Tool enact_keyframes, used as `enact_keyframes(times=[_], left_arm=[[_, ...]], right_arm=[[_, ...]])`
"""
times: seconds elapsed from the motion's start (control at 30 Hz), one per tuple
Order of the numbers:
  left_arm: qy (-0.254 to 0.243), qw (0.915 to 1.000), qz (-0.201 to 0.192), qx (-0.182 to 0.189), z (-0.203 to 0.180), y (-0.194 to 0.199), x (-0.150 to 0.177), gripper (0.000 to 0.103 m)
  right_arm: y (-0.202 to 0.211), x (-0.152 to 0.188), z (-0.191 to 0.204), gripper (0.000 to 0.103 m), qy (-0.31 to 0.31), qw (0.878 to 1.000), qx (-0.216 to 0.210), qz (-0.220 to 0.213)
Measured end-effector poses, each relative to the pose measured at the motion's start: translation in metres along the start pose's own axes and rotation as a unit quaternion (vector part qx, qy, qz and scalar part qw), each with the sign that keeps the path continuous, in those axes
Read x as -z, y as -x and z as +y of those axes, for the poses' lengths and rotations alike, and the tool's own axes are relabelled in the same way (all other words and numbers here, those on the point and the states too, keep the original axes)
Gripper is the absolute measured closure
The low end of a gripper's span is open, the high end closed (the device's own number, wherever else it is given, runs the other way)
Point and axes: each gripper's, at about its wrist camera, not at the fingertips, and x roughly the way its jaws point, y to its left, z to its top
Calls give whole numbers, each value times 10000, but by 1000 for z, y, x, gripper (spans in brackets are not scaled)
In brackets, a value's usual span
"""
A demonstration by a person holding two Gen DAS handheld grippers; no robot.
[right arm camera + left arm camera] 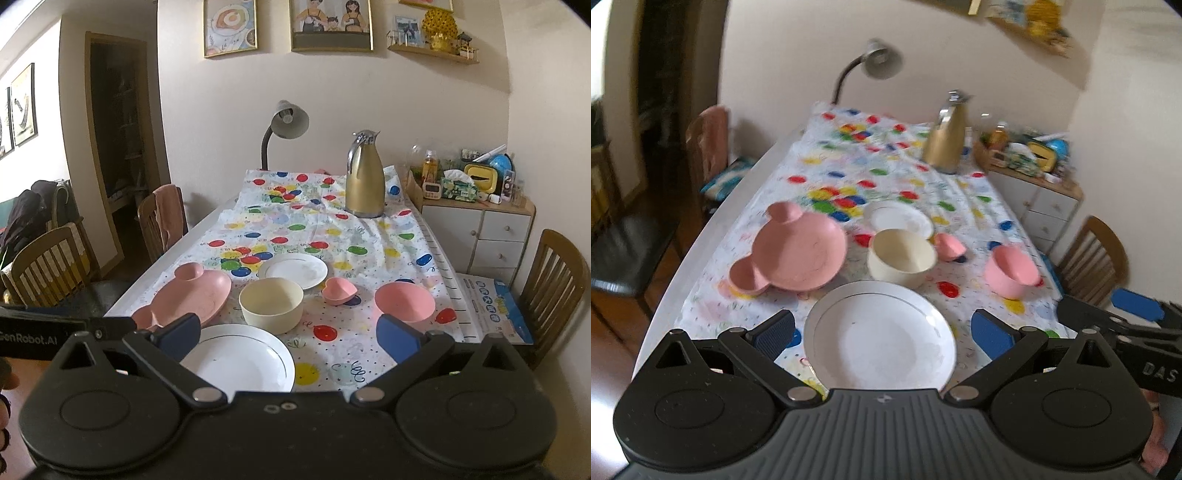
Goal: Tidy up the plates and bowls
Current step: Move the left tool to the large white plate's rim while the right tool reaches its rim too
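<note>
A large white plate (pixel 881 338) lies at the table's near edge, between the spread fingers of my open left gripper (pixel 882 336), which hovers above it. Behind it stand a cream bowl (pixel 902 256), a pink mouse-shaped divided plate (pixel 796 251), a smaller white plate (pixel 900 218), a small pink heart-shaped dish (pixel 948 245) and a pink bowl (pixel 1012 271). My right gripper (pixel 291 334) is open and empty over the near tablecloth, to the right of the large white plate (pixel 240 363), with the cream bowl (pixel 270 304) and pink bowl (pixel 403 302) beyond it.
A gold thermos jug (pixel 365 175) and a grey desk lamp (pixel 284 125) stand at the table's far end. Wooden chairs (pixel 554 291) flank the table. A cluttered white cabinet (pixel 480 229) sits at the right. A printed mat (pixel 495 310) lies on the right table edge.
</note>
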Motion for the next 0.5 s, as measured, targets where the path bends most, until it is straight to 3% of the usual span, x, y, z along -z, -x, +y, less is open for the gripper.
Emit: enact_keyframes(times=[0.27, 0.37, 0.5], left_arm=[[281, 9986, 283, -335, 19, -53, -3, 1], [257, 9972, 464, -520, 24, -77, 2, 1], [254, 9943, 694, -771, 34, -107, 9, 1]], right_arm=[[-60, 5, -13, 3, 299, 9988, -220, 331], [-96, 15, -19, 4, 336, 9965, -296, 710], [-140, 30, -25, 14, 298, 9914, -288, 1241]])
